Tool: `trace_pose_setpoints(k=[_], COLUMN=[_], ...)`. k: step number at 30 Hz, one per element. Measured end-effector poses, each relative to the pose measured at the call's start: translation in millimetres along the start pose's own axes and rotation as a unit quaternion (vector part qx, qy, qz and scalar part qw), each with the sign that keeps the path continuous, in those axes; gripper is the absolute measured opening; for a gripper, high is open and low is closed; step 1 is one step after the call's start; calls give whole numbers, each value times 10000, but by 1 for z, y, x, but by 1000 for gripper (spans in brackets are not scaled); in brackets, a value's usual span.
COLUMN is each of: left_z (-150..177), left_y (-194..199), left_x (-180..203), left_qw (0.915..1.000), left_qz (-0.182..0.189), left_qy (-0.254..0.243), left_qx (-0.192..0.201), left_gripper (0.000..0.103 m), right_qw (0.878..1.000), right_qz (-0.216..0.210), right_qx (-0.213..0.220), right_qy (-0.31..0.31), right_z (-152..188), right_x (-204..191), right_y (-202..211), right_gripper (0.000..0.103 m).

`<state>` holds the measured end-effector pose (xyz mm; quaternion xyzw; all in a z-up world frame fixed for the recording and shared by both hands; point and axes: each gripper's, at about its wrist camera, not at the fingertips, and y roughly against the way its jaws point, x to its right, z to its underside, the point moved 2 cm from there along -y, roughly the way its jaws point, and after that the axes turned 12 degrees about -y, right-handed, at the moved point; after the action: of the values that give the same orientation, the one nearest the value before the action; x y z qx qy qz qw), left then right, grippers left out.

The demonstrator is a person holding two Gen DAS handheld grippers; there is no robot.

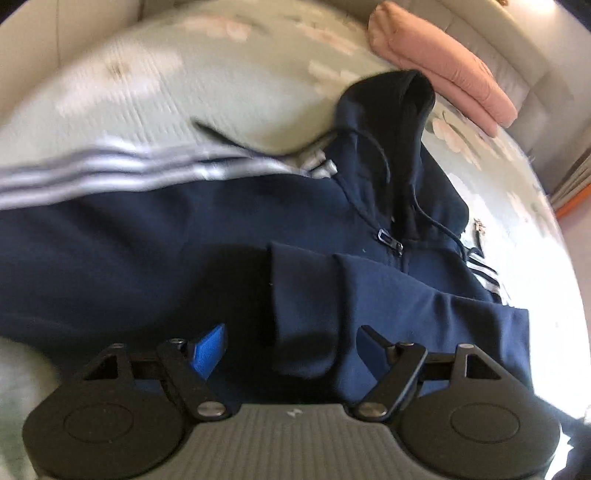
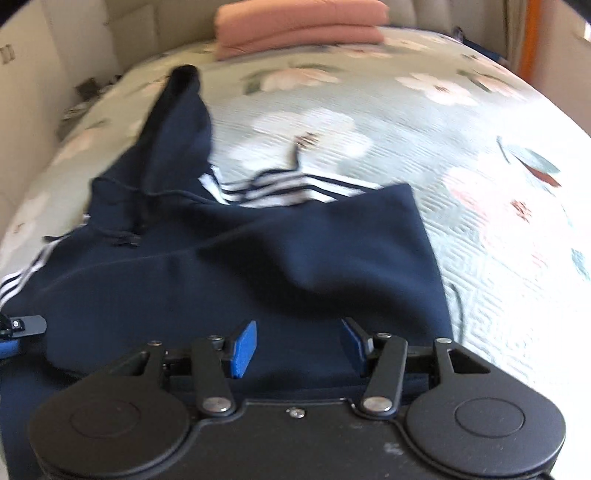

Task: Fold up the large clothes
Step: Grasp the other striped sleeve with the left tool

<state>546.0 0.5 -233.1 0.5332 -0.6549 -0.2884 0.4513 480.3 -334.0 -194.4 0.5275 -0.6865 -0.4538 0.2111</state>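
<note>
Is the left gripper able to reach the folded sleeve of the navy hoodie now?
Probably yes. The left tongs are open right above the sleeve cuff of the hoodie, and nothing lies between them.

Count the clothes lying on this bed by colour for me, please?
Navy: 1, the hooded jacket with white stripes, spread on the floral bedspread.
Pink: 1, a folded garment at the far end of the bed; whether it is more than one piece cannot be told.
Total: 2
</note>
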Motion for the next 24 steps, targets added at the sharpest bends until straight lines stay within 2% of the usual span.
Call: trace_pose_setpoints(k=[1, 3, 4, 5, 7, 10, 12, 15, 17, 18, 19, 20, 21, 22, 24], left_z=[-1, -3, -3, -5, -10, -29, -43, -57, -55, -50, -43, -35, -27, -21, -15], left_y=[-8, -18, -23, -27, -22, 16, 42, 64, 58, 47, 33, 21, 16, 20, 41], left_x=[-2, -1, 1, 5, 11, 14, 8, -14, -33, -42, -52, -62, -71, -78, -82], left_qw=[9998, 9993, 9996, 9999, 9999, 9967, 9930, 9904, 9913, 9921, 9920, 9901, 9885, 9898, 9914], left_qz=[130, 308, 223, 105, 75, 398, 475, 62, -387, -623, -861, -1179, -1363, -1314, -1207], left_qy=[126, 210, 177, 45, -124, -273, -318, -445, -625, -727, -794, -757, -661, -546, -335], left_qx=[-107, -86, -83, -87, 45, 651, 1032, 1310, 1090, 816, 464, 132, -35, 7, 374], left_gripper=[70, 48, 37, 8, 9, 9, 9, 9, 13, 24, 29, 30, 30, 31, 34], right_qw=[10000, 10000, 10000, 10000, 9998, 9999, 9997, 9994, 9992, 9991, 9991, 9992, 9993, 9995, 9996], right_qz=[13, 8, 19, 50, 113, 4, -81, -260, -364, -372, -341, -274, -205, -156, 48], right_qx=[-22, -53, -53, -36, 1, 83, 149, 128, 14, -37, -90, -149, -175, -144, -2], right_qy=[-32, -29, 14, 63, 141, 140, 166, 179, 192, 211, 232, 250, 242, 223, 263], right_z=[1, 4, 6, 8, 9, 3, 0, -3, 0, 1, 3, 4, 4, 4, -1], right_x=[-1, -5, -10, -14, -24, -36, -46, -60, -68, -71, -73, -74, -73, -71, -65], right_y=[-1, -3, -4, -5, -6, 1, 7, 8, 2, -3, -8, -12, -16, -15, -16], right_gripper=[63, 63, 63, 63, 63, 63, 63, 63, 63, 63, 63, 63, 63, 63, 62])
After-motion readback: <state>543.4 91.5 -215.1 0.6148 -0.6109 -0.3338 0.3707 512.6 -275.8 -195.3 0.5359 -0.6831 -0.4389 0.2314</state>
